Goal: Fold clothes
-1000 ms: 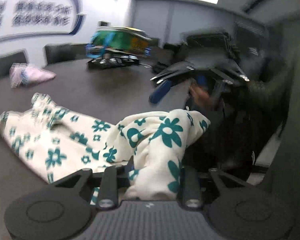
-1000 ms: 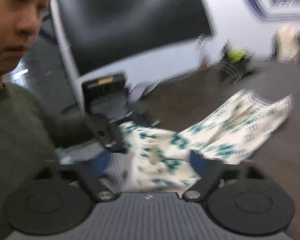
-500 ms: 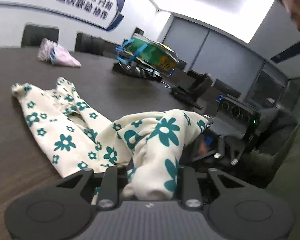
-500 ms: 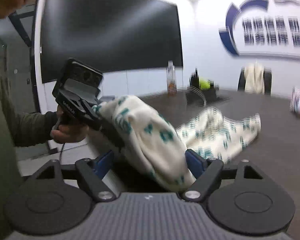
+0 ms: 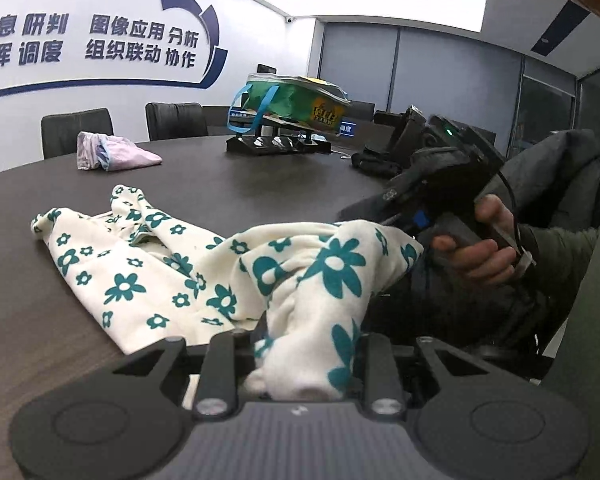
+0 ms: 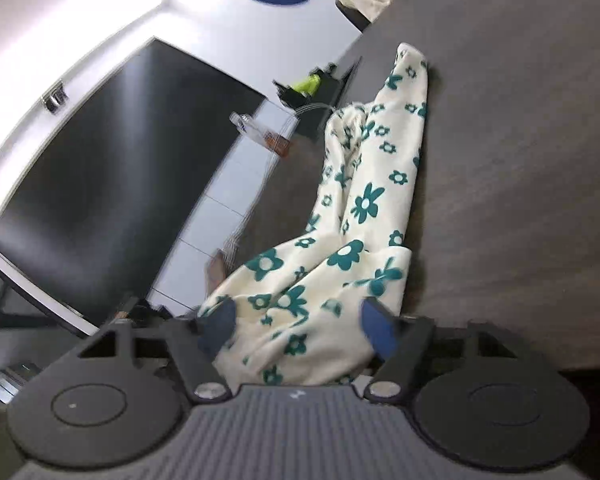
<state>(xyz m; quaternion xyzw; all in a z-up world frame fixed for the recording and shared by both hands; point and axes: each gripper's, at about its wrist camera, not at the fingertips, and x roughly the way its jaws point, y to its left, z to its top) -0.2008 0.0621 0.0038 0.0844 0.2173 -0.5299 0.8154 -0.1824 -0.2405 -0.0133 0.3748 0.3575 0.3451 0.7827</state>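
Left wrist view: sits on the left hand-held gripper (image 5: 300, 344), looks low across the dark surface (image 5: 260, 184) toward a wall with blue lettering (image 5: 100, 40); very close to the floral garment (image 5: 204, 276).
Right wrist view: sits on the right hand-held gripper (image 6: 296, 320), rolled so the surface (image 6: 520, 160) stands steeply at the right; faces a large dark screen (image 6: 112, 176); garment (image 6: 364, 208) fills the near field.
Shared: the floral garment and the surface; the left view also catches the right hand-held gripper (image 5: 420, 216).
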